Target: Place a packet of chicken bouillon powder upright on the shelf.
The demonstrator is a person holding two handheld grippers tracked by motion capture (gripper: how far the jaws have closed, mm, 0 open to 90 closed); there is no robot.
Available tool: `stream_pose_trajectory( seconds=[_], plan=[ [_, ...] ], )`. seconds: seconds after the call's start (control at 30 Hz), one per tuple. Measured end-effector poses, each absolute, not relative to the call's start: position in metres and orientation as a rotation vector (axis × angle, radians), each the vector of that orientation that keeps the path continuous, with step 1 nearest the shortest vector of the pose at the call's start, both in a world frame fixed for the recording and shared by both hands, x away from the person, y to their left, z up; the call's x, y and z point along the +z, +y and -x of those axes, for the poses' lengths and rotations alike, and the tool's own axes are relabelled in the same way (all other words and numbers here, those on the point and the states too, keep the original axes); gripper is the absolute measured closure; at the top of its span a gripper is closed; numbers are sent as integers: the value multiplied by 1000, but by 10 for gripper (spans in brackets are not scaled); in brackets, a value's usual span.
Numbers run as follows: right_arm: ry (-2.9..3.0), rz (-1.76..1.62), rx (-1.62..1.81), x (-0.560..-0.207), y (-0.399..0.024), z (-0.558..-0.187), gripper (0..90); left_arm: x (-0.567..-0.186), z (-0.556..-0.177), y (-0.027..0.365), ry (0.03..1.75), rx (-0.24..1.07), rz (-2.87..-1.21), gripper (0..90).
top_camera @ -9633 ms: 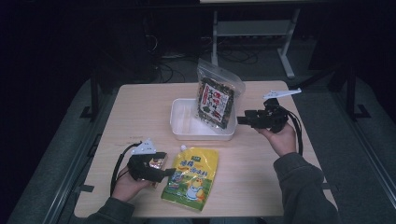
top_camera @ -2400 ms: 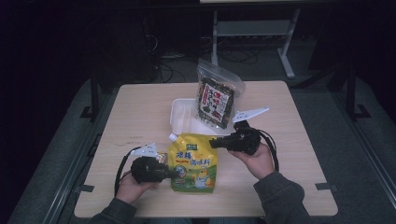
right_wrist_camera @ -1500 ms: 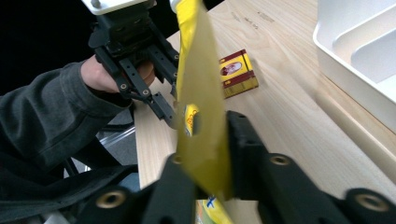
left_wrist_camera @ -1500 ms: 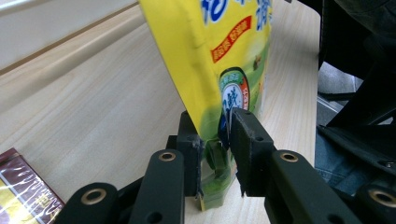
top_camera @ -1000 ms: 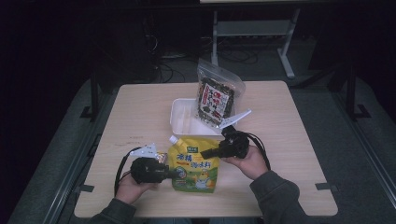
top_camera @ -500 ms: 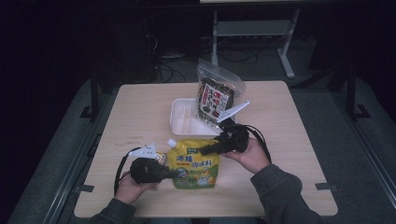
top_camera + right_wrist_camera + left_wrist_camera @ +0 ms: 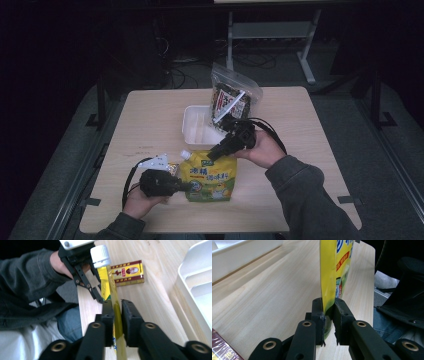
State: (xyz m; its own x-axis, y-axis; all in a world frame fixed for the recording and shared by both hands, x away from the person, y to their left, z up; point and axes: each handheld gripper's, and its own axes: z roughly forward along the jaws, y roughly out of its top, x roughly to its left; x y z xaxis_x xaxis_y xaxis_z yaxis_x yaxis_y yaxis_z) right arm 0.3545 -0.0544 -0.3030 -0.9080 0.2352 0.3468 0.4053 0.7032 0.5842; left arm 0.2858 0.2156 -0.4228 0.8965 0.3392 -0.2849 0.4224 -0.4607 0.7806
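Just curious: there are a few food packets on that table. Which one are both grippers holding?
The yellow spouted pouch with the white cap. The left gripper and right gripper both pinch its edges; the dark snack bag stands untouched behind the white tray.

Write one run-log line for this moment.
left gripper: shut on yellow spouted pouch | right gripper: pouch's edge between jaws | white tray: behind

The right gripper (image 7: 216, 152) has come across from beside the white tray (image 7: 192, 131) onto the yellow pouch (image 7: 210, 175), now raised at its top edge; its jaws have just been closing, seemingly gripping it.
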Motion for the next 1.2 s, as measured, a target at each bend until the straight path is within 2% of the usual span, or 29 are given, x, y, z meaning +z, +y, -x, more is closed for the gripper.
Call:
stream_pose_trajectory(
  seconds=[0.23,0.47,0.73,0.87,1.2],
  plan=[
    [-2638,513,-963,-302,-55,-356,880,-421,-285,216,548,-83,-2094,761],
    [-2563,511,-969,-303,-56,-350,893,-413,-286,227,587,-30,-2060,569],
    [-2441,574,-1095,-297,-66,-351,894,-407,-287,242,649,50,-2035,415],
    [-2368,634,-1192,-295,-73,-356,893,-409,-288,246,677,60,-2032,371],
    [-2247,736,-1362,-288,-76,-365,893,-412,-290,252,722,104,-2046,335]
  ],
)
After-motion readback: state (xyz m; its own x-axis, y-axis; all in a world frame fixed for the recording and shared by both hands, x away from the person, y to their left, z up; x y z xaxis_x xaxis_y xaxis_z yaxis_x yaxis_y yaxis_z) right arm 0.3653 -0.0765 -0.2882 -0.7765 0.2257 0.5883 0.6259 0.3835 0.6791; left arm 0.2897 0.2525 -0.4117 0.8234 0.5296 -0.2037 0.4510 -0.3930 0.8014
